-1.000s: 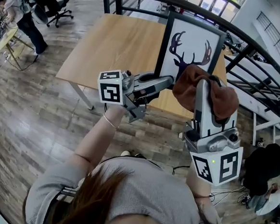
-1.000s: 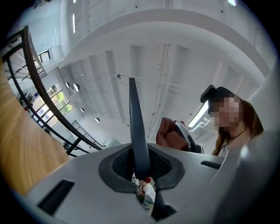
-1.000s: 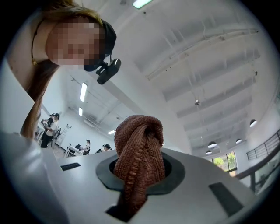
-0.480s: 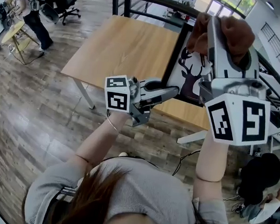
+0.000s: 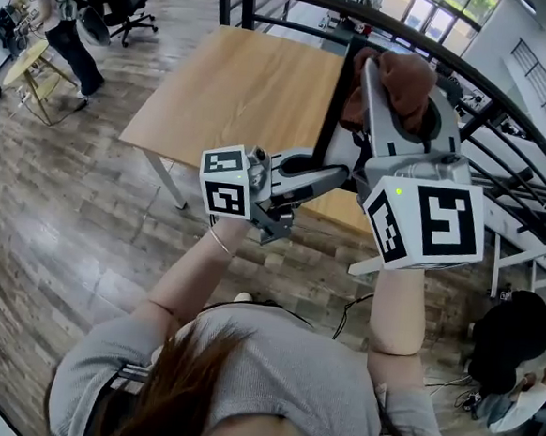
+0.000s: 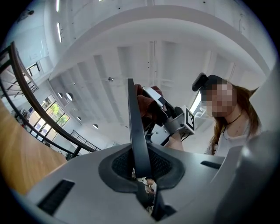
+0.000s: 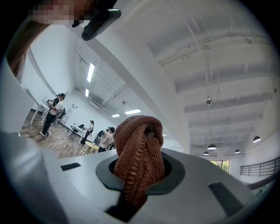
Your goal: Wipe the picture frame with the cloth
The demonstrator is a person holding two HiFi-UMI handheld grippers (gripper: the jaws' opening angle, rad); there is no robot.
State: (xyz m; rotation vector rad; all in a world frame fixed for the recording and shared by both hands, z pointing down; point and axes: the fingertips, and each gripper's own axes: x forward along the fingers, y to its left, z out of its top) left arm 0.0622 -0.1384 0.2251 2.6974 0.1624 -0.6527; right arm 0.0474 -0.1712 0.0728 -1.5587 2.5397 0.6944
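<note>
Head view: both grippers loaded
Left gripper (image 5: 342, 174) clamps the picture frame (image 5: 333, 100); right gripper (image 5: 402, 91), at two o'clock, pinches the brown cloth (image 5: 407, 71).

Most of the picture frame (image 5: 330, 104) hides behind the right gripper (image 5: 389, 88) and its brown cloth (image 5: 408, 74) (only the dark left edge shows). The tips of the left gripper (image 5: 339, 173) are covered, and so is the far right corner of the table (image 5: 236, 87).
</note>
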